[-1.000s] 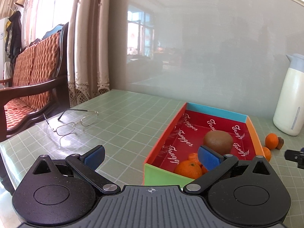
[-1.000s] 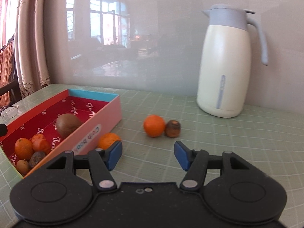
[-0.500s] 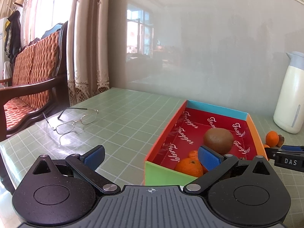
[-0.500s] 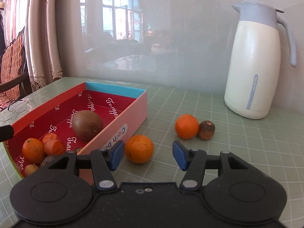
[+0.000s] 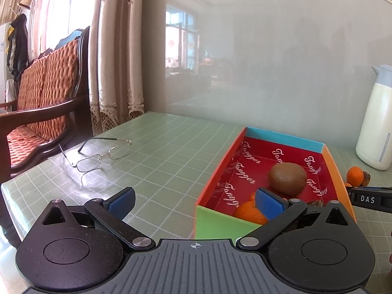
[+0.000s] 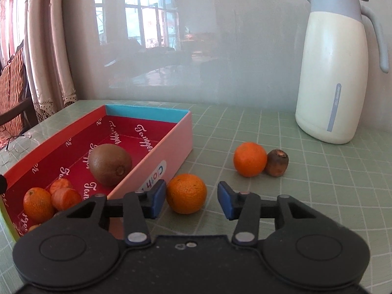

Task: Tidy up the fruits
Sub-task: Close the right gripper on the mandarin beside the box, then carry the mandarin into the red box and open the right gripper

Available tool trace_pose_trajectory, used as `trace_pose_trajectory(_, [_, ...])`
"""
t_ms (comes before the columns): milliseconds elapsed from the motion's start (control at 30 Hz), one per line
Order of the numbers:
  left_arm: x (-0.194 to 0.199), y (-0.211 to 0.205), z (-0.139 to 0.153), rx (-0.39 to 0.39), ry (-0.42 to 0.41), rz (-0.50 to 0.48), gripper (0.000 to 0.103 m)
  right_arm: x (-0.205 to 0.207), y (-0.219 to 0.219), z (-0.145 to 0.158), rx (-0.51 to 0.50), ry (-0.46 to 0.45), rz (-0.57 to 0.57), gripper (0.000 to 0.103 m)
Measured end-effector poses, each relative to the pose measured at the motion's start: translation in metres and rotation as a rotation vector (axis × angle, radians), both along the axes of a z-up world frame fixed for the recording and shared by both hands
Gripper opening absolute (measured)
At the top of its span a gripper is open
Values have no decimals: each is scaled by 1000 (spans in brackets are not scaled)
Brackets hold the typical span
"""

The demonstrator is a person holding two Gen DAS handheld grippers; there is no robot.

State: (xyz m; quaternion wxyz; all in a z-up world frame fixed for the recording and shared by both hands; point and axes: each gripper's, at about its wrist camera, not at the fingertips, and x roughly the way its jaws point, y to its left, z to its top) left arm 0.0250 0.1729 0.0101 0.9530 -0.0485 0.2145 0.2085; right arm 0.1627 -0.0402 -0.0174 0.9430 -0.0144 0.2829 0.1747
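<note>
A shallow red-lined box [image 6: 149,120] [image 5: 281,136] holds a brown kiwi [image 6: 110,164] [image 5: 287,178] and several small oranges [image 6: 38,204] [image 5: 247,212]. On the table beside the box lies an orange [image 6: 186,193], just between the open fingers of my right gripper [image 6: 189,199]. Farther right sit another orange [image 6: 250,159] [image 5: 355,174] and a small brown fruit [image 6: 277,162]. My left gripper [image 5: 194,199] is open and empty at the box's near left corner. The right gripper's tip [image 5: 370,198] shows in the left wrist view.
A white thermos jug [image 6: 335,73] [image 5: 376,127] stands at the back right. Glasses [image 5: 100,156] lie on the green gridded table left of the box. A wooden chair [image 5: 41,93] stands past the table's left edge. A wall runs behind.
My right gripper has moved forward and left toward the orange by the box, which now lies between its fingers. The left gripper has hardly moved.
</note>
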Motion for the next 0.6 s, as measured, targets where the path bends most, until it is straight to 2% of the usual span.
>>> trace_pose_trajectory(200, [0, -1, 0, 1, 1, 1, 103, 4, -3, -2, 52, 42, 17, 36])
trace_pose_trajectory(600, [1, -3, 0, 4, 6, 0, 103, -7, -11, 9, 43, 1, 13, 35])
